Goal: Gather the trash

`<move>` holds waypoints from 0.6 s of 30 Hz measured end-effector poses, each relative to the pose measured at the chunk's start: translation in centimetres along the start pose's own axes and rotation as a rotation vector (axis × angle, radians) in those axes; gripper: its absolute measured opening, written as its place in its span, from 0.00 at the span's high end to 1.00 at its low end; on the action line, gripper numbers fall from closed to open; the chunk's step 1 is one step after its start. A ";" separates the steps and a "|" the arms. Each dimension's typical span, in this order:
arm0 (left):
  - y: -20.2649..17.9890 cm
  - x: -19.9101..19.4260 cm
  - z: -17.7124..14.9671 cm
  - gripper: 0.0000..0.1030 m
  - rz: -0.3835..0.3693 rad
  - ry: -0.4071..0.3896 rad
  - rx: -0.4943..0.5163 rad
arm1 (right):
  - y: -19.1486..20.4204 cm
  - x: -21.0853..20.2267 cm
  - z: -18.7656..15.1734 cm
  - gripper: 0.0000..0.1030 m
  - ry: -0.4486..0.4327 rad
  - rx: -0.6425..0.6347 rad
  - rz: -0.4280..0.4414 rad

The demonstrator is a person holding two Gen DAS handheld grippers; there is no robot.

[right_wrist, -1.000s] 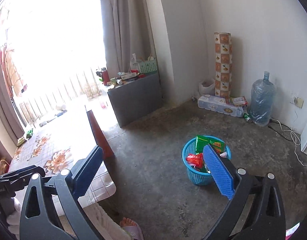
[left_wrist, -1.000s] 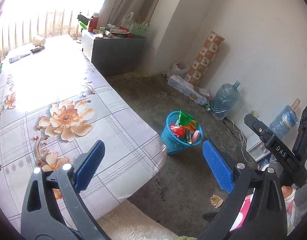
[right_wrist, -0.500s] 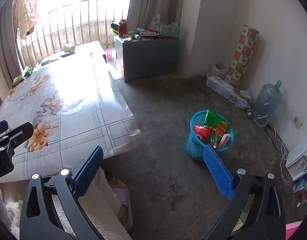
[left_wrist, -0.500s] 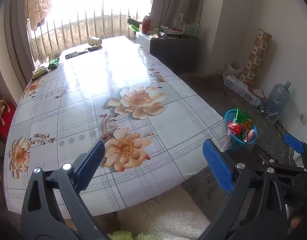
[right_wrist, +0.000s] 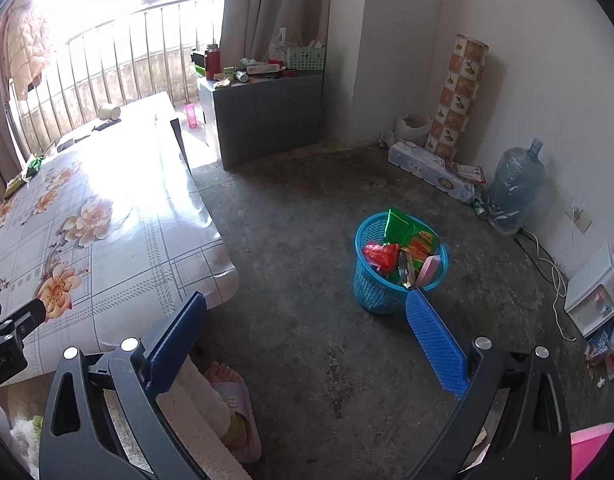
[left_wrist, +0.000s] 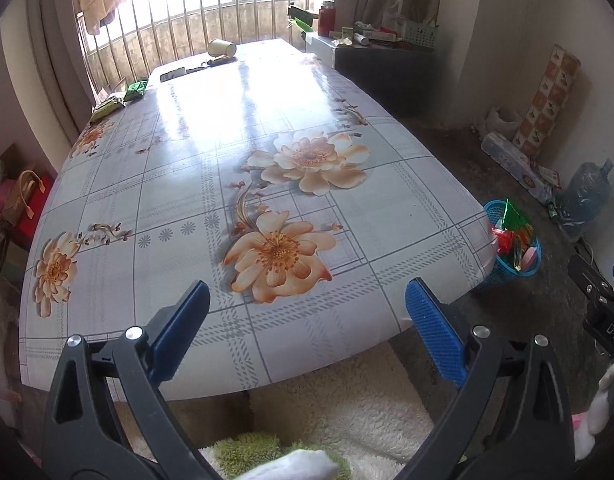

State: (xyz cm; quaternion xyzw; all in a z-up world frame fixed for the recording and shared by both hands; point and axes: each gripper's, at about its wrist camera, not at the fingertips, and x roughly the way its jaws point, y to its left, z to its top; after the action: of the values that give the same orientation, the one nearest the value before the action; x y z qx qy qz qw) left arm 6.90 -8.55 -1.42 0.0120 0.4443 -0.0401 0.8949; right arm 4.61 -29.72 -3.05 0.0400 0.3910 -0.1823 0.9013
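Facing the table: left gripper spread, empty. Wrappers at 11 o'clock, cup at 12, far edge. Bin at 1 o'clock of right gripper, also spread, empty. Risk: long reach over glossy cloth; thin wrappers could slide away.
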 end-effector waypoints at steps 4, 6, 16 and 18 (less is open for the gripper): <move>-0.1 -0.2 0.0 0.08 0.007 -0.006 -0.001 | -0.2 0.1 -0.3 0.06 0.005 0.002 0.000; -0.1 -0.2 0.0 0.08 0.010 -0.006 0.002 | -0.2 0.2 -0.4 0.06 0.006 0.002 -0.001; 0.1 -0.5 0.1 0.08 0.020 -0.011 -0.007 | -0.4 0.2 -0.5 0.06 0.006 0.008 0.008; 0.2 -0.3 0.1 0.08 0.017 -0.005 -0.005 | -0.3 0.2 -0.5 0.06 0.007 0.009 0.010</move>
State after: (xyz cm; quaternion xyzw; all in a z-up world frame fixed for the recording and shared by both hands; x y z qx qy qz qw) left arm 6.75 -8.38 -1.12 0.0133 0.4421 -0.0311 0.8963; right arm 4.29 -30.00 -3.52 0.0466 0.3931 -0.1791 0.9007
